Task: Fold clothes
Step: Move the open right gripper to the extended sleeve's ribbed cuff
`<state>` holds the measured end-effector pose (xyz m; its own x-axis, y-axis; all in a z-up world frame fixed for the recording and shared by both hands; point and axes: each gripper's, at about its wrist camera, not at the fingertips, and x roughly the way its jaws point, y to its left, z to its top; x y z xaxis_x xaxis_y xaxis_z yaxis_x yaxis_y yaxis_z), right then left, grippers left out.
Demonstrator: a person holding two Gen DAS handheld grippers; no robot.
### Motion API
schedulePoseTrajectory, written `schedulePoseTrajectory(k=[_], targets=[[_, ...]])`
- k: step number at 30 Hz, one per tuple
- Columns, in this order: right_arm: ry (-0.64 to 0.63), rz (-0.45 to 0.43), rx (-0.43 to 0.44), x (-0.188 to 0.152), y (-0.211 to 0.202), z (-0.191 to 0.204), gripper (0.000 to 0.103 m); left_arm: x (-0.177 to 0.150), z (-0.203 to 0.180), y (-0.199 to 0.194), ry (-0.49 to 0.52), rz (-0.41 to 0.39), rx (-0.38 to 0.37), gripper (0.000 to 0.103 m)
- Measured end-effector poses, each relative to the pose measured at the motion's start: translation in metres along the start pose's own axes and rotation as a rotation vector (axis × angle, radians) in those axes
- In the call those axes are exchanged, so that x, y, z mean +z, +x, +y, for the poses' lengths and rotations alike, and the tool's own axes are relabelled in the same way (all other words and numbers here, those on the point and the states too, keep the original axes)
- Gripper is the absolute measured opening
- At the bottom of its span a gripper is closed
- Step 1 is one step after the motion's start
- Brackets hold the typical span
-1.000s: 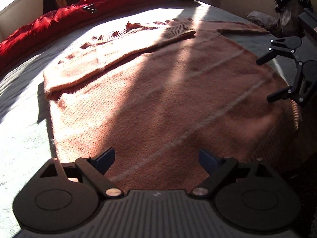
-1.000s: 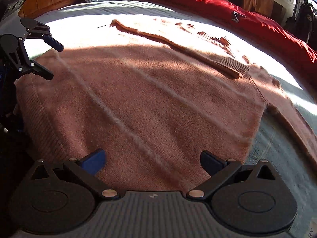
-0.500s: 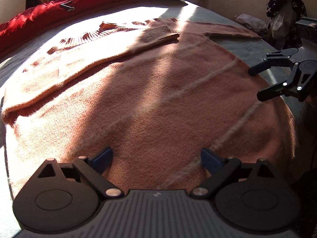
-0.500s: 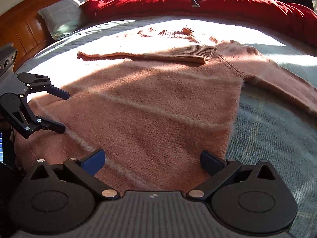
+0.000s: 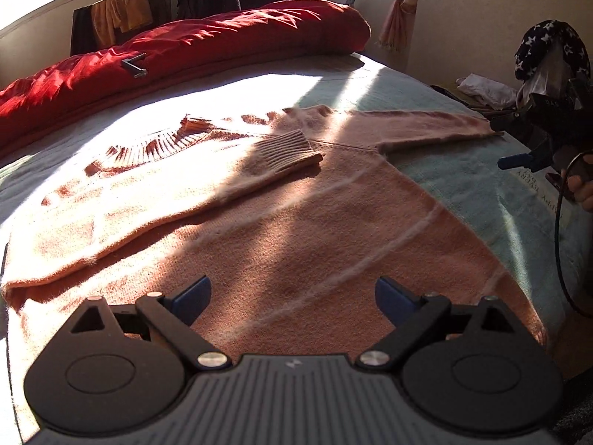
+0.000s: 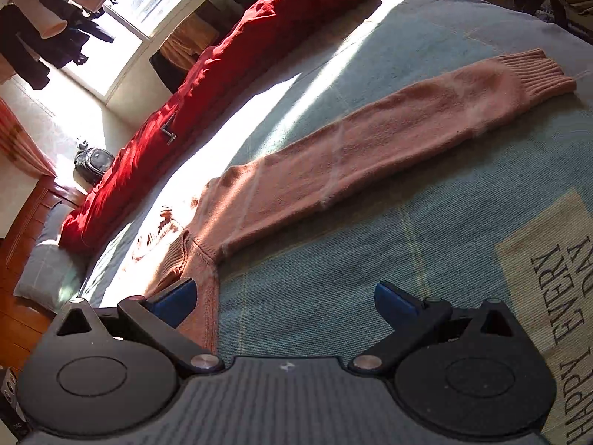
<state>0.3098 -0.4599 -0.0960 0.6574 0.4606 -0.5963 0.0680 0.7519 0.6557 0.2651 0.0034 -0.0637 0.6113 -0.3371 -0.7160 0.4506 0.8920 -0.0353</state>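
Observation:
A salmon-pink knit sweater [image 5: 281, 230] with thin pale stripes lies flat on the bed. One sleeve is folded across the chest, its ribbed cuff [image 5: 285, 150] near the middle. The other sleeve [image 6: 370, 148] stretches straight out over the bedcover to its cuff [image 6: 533, 72]. My left gripper [image 5: 292, 291] hovers open above the sweater's lower body, holding nothing. My right gripper [image 6: 283, 298] is open too, over the bedcover beside the armpit of the outstretched sleeve; it shows at the right edge of the left wrist view [image 5: 519, 141], held by a hand.
A red duvet [image 5: 185, 55] is rolled along the far side of the bed under the windows. The pale blue bedcover [image 6: 426, 230] carries a printed label [image 6: 556, 315]. A grey pillow [image 6: 48, 270] and wooden headboard [image 6: 22, 230] are at one end; clothes [image 5: 548, 48] are piled off the other.
Both grippers have pulled back and lifted. The right one has swung away from the sweater's body toward the outstretched sleeve. Both stay open.

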Motion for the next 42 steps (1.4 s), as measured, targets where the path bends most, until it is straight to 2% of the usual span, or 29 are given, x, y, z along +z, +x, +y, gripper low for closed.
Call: schedulePoseTrajectory(k=[4,10,12,15,17,19,22,24,25,30,31,36,39,42], targets=[[0.124,-0.096,0.036,0.025,-0.018,-0.044,0.103,0.015,-0.015,0.001,0.014,-0.01,0.0,0.095],[0.189,-0.221,0.04,0.058,-0.03,-0.087,0.103,0.029,-0.034,0.011,0.043,0.011,0.018,0.095],[0.198,-0.283,0.037,0.078,-0.032,-0.097,0.103,0.031,-0.04,0.013,0.045,0.018,0.023,0.095],[0.253,-0.323,0.08,0.115,-0.024,-0.119,0.103,0.034,-0.048,0.014,0.055,0.018,0.023,0.095],[0.273,-0.307,0.104,0.135,-0.012,-0.133,0.103,0.034,-0.052,0.013,0.058,0.021,0.025,0.095],[0.291,-0.292,0.064,0.146,0.003,-0.141,0.103,0.032,-0.053,0.012,0.059,0.028,0.037,0.095],[0.324,-0.212,-0.013,0.149,0.026,-0.156,0.103,0.03,-0.051,0.01,0.044,0.038,0.066,0.095],[0.307,-0.214,-0.012,0.146,0.026,-0.158,0.102,0.027,-0.047,0.008,0.024,0.044,0.085,0.095],[0.3,-0.224,-0.035,0.147,0.022,-0.154,0.102,0.027,-0.045,0.007,0.017,0.044,0.09,0.095],[0.196,-0.251,-0.03,0.156,0.015,-0.13,0.103,0.027,-0.043,0.012,-0.003,0.049,0.098,0.095],[0.202,-0.231,-0.01,0.156,0.021,-0.13,0.103,0.028,-0.045,0.013,-0.001,0.051,0.095,0.095],[0.188,-0.153,-0.072,0.141,0.04,-0.133,0.103,0.028,-0.057,0.011,0.046,0.05,0.081,0.095],[0.171,-0.128,-0.104,0.14,0.031,-0.121,0.103,0.028,-0.056,0.009,0.052,0.061,0.096,0.095],[0.14,-0.15,-0.051,0.146,0.031,-0.105,0.103,0.029,-0.054,0.009,0.047,0.061,0.114,0.095]])
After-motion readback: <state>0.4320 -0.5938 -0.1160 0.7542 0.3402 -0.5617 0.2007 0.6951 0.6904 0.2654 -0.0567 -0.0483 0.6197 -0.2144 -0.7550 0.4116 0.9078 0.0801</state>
